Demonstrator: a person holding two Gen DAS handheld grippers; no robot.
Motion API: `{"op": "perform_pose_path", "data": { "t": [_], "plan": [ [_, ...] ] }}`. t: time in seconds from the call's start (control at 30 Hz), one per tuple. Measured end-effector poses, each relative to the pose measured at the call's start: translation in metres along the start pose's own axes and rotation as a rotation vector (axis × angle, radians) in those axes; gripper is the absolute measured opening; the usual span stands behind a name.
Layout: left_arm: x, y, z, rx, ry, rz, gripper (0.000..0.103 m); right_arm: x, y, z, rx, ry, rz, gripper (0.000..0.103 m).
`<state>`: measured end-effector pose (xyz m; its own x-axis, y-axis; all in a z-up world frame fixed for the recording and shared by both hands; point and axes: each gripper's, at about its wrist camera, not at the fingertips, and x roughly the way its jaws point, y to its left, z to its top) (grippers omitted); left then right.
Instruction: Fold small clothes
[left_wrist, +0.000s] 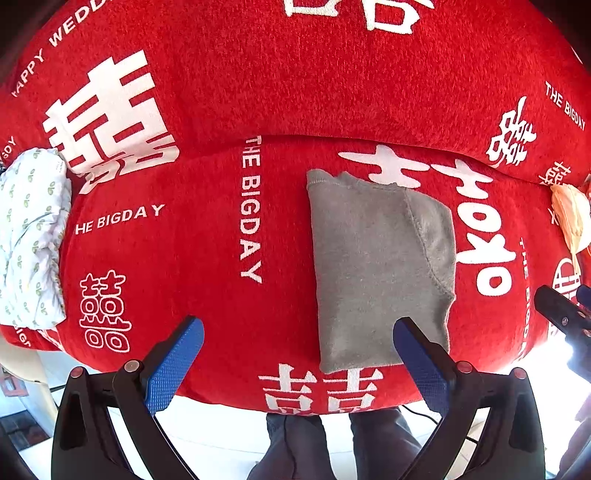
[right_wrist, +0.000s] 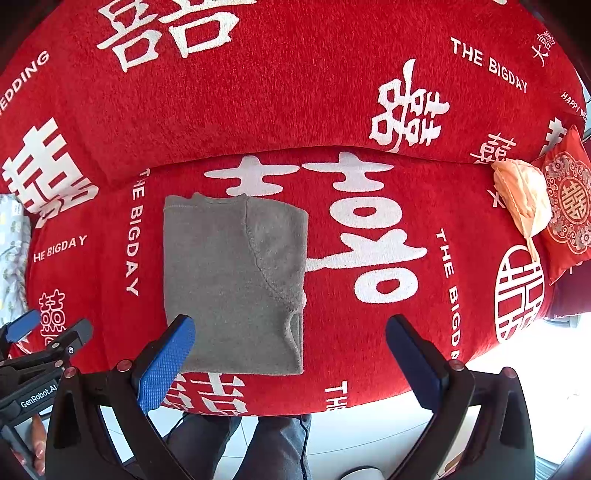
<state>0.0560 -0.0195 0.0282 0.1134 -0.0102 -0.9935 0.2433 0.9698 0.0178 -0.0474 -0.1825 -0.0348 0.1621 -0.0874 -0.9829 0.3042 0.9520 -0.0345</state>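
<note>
Nearest you, your left gripper hangs over the front edge of the sofa with its blue-padded fingers spread wide and nothing between them; its right finger overlaps the near right corner of the grey garment in view, though you cannot tell whether it touches the cloth. Your right gripper is likewise spread wide and empty, its left finger over the garment's near left corner. Below both, your legs in dark trousers stand on pale floor tiles.

Just beyond the fingertips, the grey garment lies flat on the seat of the red cover printed with white characters and "THE BIGDAY". It is folded into a neat upright rectangle, with a stitched curved seam running down its right part.

Farther out, a white leaf-print cloth lies bunched at the seat's left end, and a peach-coloured garment sits crumpled at the right end, beside a red patterned cushion. The backrest rises behind.
</note>
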Motion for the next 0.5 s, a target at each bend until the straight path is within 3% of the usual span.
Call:
{"op": "perform_pose_path", "data": {
  "t": [0.5],
  "plan": [
    [-0.006, -0.0026, -0.0007, 0.012, -0.042, 0.047, 0.103, 0.0005, 0.0005, -0.0002, -0.008, 0.007, 0.005, 0.103]
  ]
}}
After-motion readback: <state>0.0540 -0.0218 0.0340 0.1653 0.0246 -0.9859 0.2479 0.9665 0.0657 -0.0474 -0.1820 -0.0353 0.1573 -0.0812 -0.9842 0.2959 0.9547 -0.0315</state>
